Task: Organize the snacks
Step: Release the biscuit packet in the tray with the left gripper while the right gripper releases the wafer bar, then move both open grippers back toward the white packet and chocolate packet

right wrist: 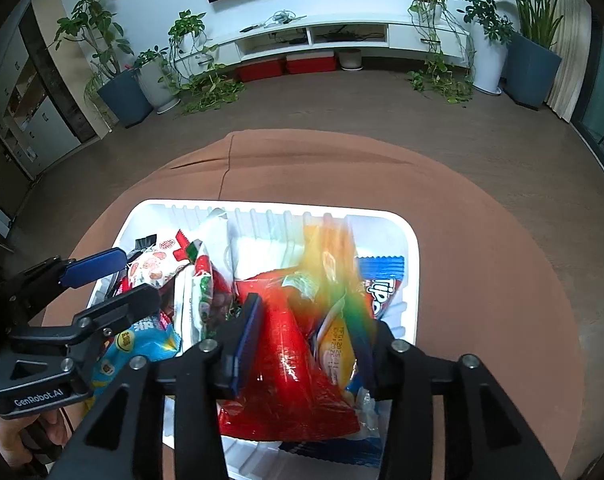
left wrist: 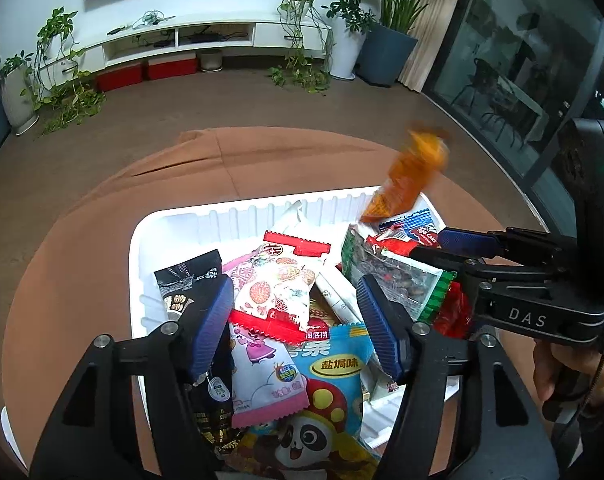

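Snack packets fill a white ribbed plastic tray (left wrist: 170, 224) that sits on a round counter covered in brown cloth (left wrist: 82, 216). The left tongs (left wrist: 298, 320) hang over the tray with their blue-padded jaws spread, nothing pinched; below the gap lie a white packet with red zigzag ends (left wrist: 280, 284), a pink-and-white cartoon packet (left wrist: 262, 376) and a light-blue packet with a panda picture (left wrist: 334, 364). A black packet (left wrist: 186, 280) lies just left of the left pad. The right tongs (right wrist: 306, 340) are spread too, over the tray's right part. An orange-yellow packet (left wrist: 410, 176), blurred, is in the air above the far right corner of the tray, touching neither pair of tongs as far as the views show; in the right wrist view it is a smear in front of a shiny red bag (right wrist: 286, 360) and a blue-and-white packet (right wrist: 382, 280). A green-edged clear packet of dark snacks (left wrist: 398, 272) leans beside the right tongs.
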`<control>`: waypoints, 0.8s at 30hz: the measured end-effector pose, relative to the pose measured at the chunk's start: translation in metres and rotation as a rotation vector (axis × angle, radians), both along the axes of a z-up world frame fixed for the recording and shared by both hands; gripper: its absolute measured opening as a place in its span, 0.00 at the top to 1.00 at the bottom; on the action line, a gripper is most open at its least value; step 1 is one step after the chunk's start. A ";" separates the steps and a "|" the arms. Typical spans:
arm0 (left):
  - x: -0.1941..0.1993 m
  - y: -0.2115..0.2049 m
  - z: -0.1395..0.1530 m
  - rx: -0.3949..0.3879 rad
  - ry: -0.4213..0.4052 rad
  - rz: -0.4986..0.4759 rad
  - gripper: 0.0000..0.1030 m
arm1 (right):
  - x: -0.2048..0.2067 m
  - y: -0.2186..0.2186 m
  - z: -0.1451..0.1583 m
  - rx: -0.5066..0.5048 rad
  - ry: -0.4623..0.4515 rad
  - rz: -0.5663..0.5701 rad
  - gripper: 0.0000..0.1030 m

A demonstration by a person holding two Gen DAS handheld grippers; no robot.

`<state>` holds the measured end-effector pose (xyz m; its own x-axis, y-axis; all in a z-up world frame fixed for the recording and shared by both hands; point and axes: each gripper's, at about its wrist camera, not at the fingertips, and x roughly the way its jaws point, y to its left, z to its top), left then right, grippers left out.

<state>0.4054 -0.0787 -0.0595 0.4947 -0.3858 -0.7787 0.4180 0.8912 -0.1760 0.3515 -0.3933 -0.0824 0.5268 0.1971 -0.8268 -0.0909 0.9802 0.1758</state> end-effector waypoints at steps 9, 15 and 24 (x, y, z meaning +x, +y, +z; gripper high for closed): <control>-0.011 0.003 0.007 -0.007 -0.015 0.007 0.39 | -0.004 -0.005 0.003 0.006 -0.011 -0.004 0.54; -0.025 0.007 0.018 -0.020 -0.041 0.009 0.23 | -0.017 -0.018 0.019 0.037 -0.053 -0.029 0.49; -0.082 0.031 0.042 -0.033 -0.106 0.045 0.00 | -0.067 -0.042 0.040 0.080 -0.148 -0.076 0.24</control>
<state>0.3234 -0.0482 -0.0178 0.5909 -0.3863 -0.7082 0.3957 0.9038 -0.1629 0.2849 -0.4352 -0.0423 0.6572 0.2139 -0.7227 -0.0477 0.9688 0.2433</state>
